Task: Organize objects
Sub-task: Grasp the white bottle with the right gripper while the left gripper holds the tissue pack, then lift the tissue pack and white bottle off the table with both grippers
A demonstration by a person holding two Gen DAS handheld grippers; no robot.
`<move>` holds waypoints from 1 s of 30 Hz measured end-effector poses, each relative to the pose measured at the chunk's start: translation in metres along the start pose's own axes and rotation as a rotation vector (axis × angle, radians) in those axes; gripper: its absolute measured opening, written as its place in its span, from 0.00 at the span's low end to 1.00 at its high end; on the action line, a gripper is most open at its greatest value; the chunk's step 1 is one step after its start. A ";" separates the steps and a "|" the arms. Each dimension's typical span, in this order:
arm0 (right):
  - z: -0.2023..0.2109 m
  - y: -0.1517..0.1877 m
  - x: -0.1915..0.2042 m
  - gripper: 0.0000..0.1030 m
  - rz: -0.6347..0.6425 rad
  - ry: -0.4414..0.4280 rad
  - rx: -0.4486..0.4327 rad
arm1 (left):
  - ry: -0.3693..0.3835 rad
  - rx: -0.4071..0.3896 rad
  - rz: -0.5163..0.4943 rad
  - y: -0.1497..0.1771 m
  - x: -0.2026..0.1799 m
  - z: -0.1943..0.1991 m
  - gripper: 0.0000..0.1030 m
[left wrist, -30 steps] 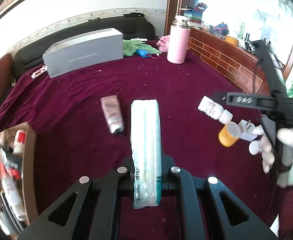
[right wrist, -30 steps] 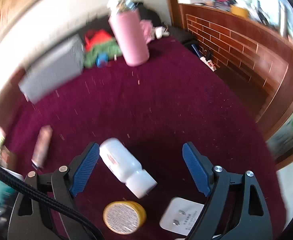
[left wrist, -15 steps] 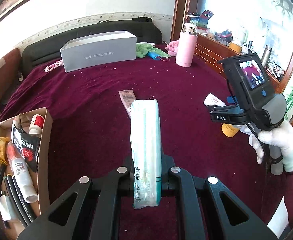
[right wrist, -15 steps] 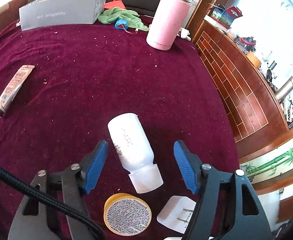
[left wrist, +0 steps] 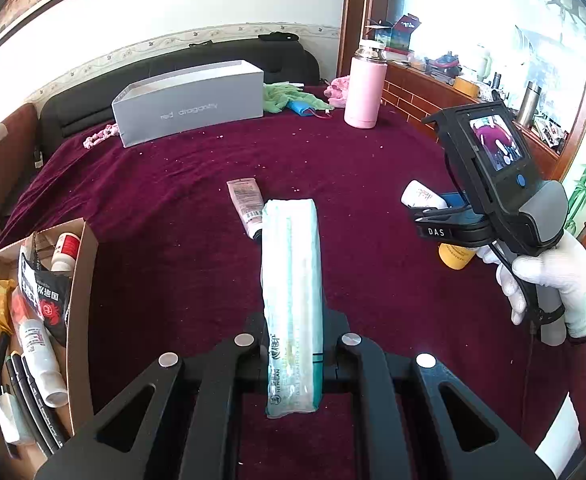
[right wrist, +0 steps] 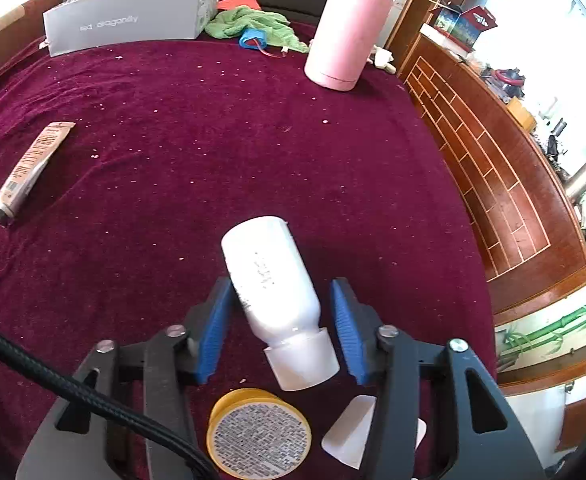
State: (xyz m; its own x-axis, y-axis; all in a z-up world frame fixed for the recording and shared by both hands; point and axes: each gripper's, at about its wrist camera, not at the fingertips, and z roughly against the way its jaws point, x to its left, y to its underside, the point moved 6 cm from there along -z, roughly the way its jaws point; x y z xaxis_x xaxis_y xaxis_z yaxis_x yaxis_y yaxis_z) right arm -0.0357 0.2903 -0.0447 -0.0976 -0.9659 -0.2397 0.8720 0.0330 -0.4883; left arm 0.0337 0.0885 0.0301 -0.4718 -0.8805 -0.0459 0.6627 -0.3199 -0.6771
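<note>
Closer-drawn fingers (right wrist: 343,320) flanking white bottle (right wrist: 271,280)

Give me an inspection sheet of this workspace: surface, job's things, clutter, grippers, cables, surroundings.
Surface: maroon cloth, speckled with crumbs.
Job's things: white bottle, yellow-lidded jar, white plug, tube lying loose; cardboard box partly filled.
Clutter: grey box, pink flask, green cloth.
Grippers: left gripper shut on wrapped pack; right gripper closing around the bottle, right pad not touching.
Cables: black cable on the right gripper.
Surroundings: brick-pattern ledge, window.
</note>
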 end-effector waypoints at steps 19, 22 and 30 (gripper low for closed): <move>0.000 0.002 0.004 0.35 -0.004 -0.024 -0.010 | 0.014 0.010 0.001 0.004 -0.005 -0.002 0.09; 0.000 0.002 0.003 0.35 -0.006 -0.027 -0.011 | 0.016 0.011 0.004 0.004 -0.005 -0.002 0.09; 0.001 0.002 0.004 0.32 -0.004 -0.033 -0.018 | 0.022 0.012 0.005 0.005 -0.007 -0.002 0.09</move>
State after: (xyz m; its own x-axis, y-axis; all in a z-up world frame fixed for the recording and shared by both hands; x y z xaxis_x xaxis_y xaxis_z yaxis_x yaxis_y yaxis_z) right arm -0.0342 0.2861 -0.0462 -0.0849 -0.9739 -0.2106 0.8631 0.0337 -0.5039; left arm 0.0390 0.0933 0.0253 -0.4810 -0.8743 -0.0651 0.6720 -0.3199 -0.6679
